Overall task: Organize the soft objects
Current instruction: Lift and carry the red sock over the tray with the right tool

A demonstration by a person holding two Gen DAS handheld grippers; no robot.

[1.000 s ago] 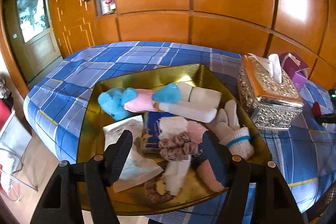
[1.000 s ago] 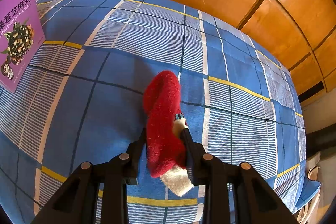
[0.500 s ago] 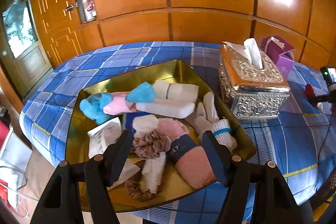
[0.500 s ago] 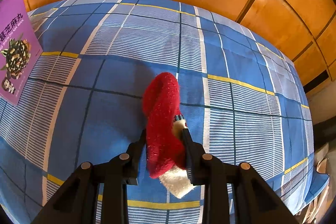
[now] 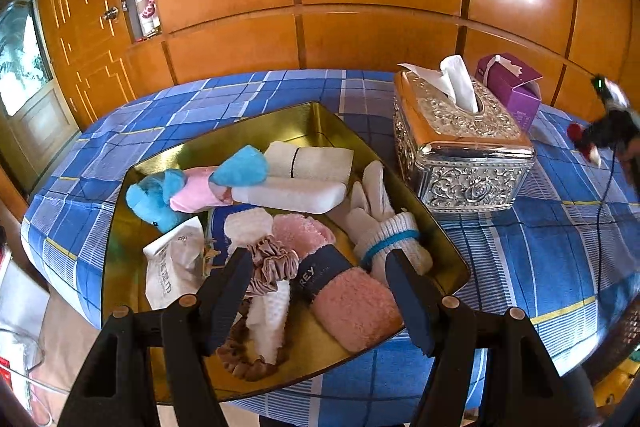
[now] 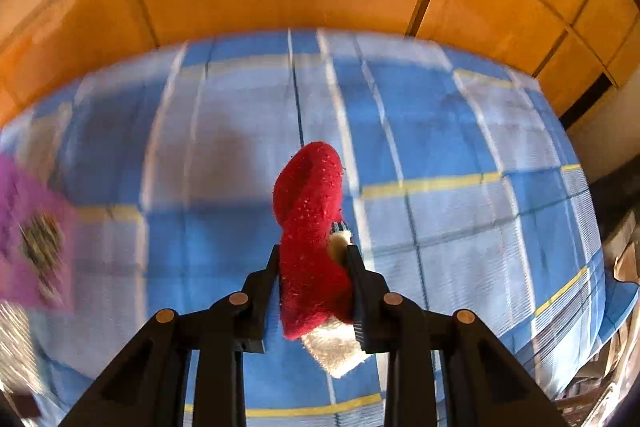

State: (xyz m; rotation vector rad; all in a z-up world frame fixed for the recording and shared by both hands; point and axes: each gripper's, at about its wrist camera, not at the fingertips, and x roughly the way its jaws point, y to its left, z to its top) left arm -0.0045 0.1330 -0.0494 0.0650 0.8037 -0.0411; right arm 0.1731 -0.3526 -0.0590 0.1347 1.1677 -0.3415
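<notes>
The left gripper [image 5: 318, 291] points obliquely downward with its jaws standing apart; nothing is pressed between its fingers [image 5: 228, 287]. The right gripper [image 6: 314, 279] points steeply downward with its jaws drawn close, both pads clamped against a red sock [image 6: 310, 223] that stands up between them. In the left wrist view the right gripper [image 5: 592, 143] appears blurred near the right edge of the table.

Tissue box [image 5: 460, 147] beside crowded tray [image 5: 120, 267]; open cloth [image 6: 480, 247] rightward.
</notes>
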